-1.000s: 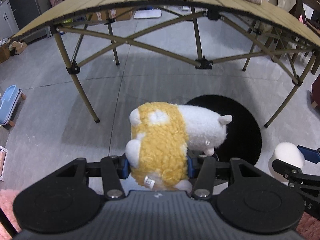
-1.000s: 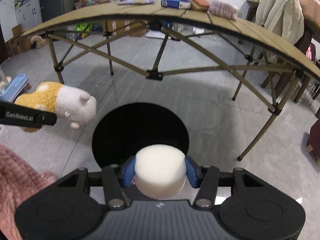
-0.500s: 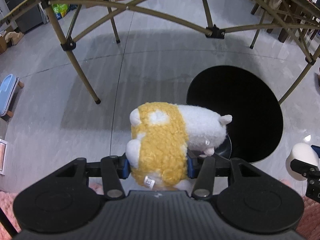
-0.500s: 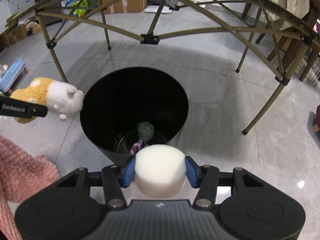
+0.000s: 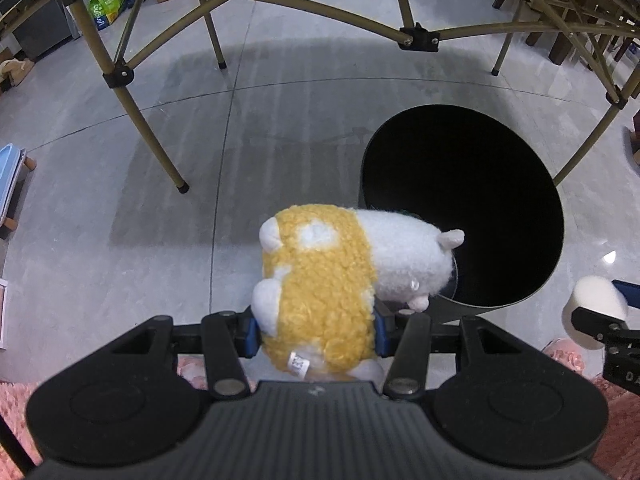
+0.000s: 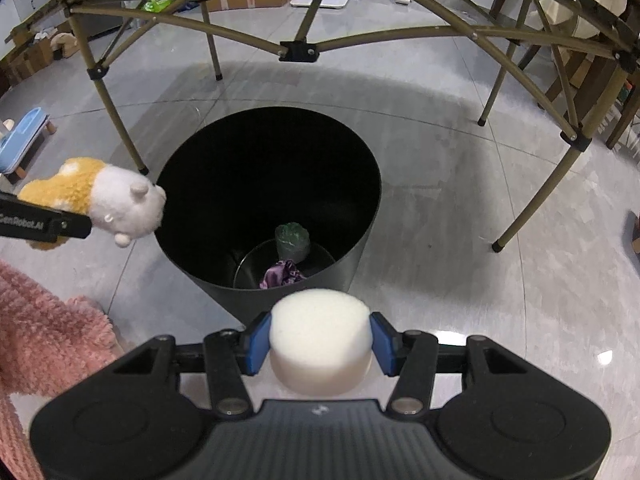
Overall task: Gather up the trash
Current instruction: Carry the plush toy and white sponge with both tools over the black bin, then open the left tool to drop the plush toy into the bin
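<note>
Bin rim: the black bin (image 6: 362,216) stands open-mouthed on the grey floor (image 5: 120,184), its round edge clean all the way round; from the right wrist view it fills the centre.
Room to move: bare floor lies at 9 o'clock and 3 o'clock of the bin; a table leg (image 6: 116,120) plants its foot just beside the rim at 10 o'clock, and another leg (image 6: 536,200) stands well apart at 3 o'clock. Cross-braces arch overhead at 12 o'clock.
Near edge: pink fluffy fabric (image 6: 48,344) crowds in at 8 o'clock in the right wrist view.
Left gripper: the left gripper (image 5: 316,332) is clamped on the plush toy (image 5: 340,276), blue pads (image 5: 250,334) pressed into its yellow flanks.
Plush toy: curly yellow body, white head with small ears and feet, a sewn tag at its rear; its head pokes over the bin's rim at 9 o'clock, body outside the rim.
Right gripper: the right gripper (image 6: 320,344) grips the white foam puck (image 6: 318,336), pads tight on both sides.
Foam puck: a thick round disc, matte white, flat top; it hangs at 6 o'clock of the bin, just outside the rim.
Bin floor: a dark green lump (image 6: 292,240) and a crumpled purple scrap (image 6: 282,274) lie touching at the bottom.
</note>
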